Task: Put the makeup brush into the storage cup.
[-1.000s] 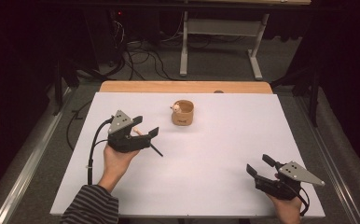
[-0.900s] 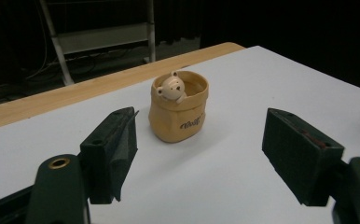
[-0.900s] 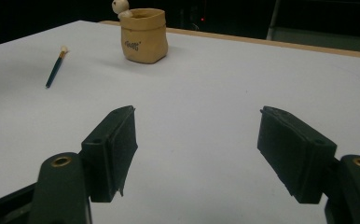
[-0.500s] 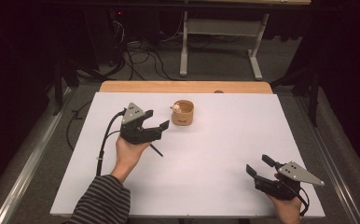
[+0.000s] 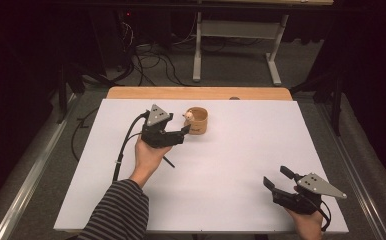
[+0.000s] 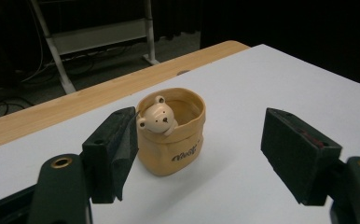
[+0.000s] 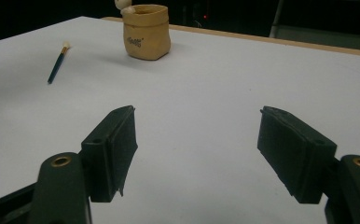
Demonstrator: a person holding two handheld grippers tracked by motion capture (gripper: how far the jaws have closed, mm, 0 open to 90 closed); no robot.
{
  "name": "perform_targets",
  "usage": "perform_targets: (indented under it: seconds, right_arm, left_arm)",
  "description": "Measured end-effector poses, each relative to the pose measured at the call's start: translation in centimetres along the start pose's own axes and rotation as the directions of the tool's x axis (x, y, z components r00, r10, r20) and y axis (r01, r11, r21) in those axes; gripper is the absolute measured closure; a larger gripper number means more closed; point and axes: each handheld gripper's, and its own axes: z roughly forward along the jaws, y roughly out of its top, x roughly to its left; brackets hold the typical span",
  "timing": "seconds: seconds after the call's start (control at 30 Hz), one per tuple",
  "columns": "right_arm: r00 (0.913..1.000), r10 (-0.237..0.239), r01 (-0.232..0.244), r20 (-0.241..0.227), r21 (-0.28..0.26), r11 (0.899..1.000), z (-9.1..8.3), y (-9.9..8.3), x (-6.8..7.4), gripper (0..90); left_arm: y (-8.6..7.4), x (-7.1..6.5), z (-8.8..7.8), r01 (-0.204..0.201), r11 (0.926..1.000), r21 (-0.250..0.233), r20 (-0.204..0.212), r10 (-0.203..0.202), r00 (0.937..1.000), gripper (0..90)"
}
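Note:
A tan pot shaped like a small sack, with a bear's head on its rim, stands upright on the white table, back of centre. My left gripper hovers just left of it, open. In the left gripper view the pot sits a little beyond the spread jaws and nearer the left pad, with the bear's head facing me. A dark pencil lies on the table by the left hand. My right gripper rests open and empty at the front right; its view shows the pot and pencil far off.
The white sheet covers a wooden table whose bare strip runs along the back edge. Beyond it are a metal frame and floor cables. A cable trails from my left gripper.
My left gripper has moved forward and to the right, from mid-left of the table up to the pot. The right gripper has stayed put.

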Motion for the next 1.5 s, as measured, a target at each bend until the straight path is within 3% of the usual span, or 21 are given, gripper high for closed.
perform_targets:
  seconds: [0.57, 0.63, 0.83, 1.0, 1.23, 1.37, 1.4, 1.43, 1.47, 1.5]
  right_arm:
    - [1.0, 0.0, 0.0, -0.007, 0.008, 1.0, 0.1, 0.0, 0.1, 29.8]
    - [0.9999, -0.015, 0.015, -0.007, 0.003, 1.0, 0.1, 0.0, 0.1, 29.8]
    - [1.0, -0.002, 0.002, -0.005, 0.007, 1.0, 0.0, 0.0, 0.1, 29.8]
    - [0.9999, -0.011, 0.011, -0.008, 0.006, 1.0, 0.0, 0.0, 0.1, 29.8]
    - [0.9998, -0.014, 0.014, -0.011, 0.006, 1.0, 0.1, 0.0, 0.2, 29.8]
    - [0.9998, -0.016, 0.017, -0.012, 0.006, 1.0, 0.1, 0.1, 0.2, 29.9]
    - [0.9997, -0.022, 0.022, -0.013, 0.003, 1.0, 0.1, 0.1, 0.2, 29.9]
    - [0.9997, -0.022, 0.022, -0.013, 0.003, 1.0, 0.1, 0.1, 0.2, 29.9]
    - [0.9998, -0.015, 0.015, -0.009, 0.01, 1.0, 0.1, 0.0, 0.2, 29.9]
    - [0.9998, -0.015, 0.015, -0.009, 0.01, 1.0, 0.1, 0.0, 0.2, 29.9]
  left_arm:
    - [0.2, 0.1, 0.1, -0.004, 0.9994, 0.035, -0.029, 0.005, 0.9996, 27.8]
    - [0.2, 0.1, 0.0, -0.007, 0.9991, 0.042, -0.03, 0.009, 0.9995, 27.7]
    - [0.4, 0.2, 0.0, -0.017, 0.9968, 0.078, -0.052, 0.022, 0.9984, 27.7]
    - [0.7, 0.5, 0.0, 0.011, 0.9936, 0.113, -0.069, -0.003, 0.9976, 27.7]
    - [1.0, 0.9, 0.0, 0.022, 0.9827, 0.184, -0.083, -0.007, 0.9966, 27.5]
    - [1.1, 1.1, 0.1, 0.036, 0.971, 0.236, -0.095, -0.014, 0.9954, 27.4]
    - [1.1, 1.2, 0.2, 0.048, 0.9647, 0.259, -0.098, -0.023, 0.9949, 27.3]
    - [1.1, 1.2, 0.2, 0.048, 0.9647, 0.259, -0.098, -0.023, 0.9949, 27.3]
    - [1.1, 1.3, 0.3, 0.06, 0.9572, 0.283, -0.109, -0.03, 0.9936, 27.2]
    - [1.1, 1.3, 0.3, 0.06, 0.9572, 0.283, -0.109, -0.03, 0.9936, 27.2]
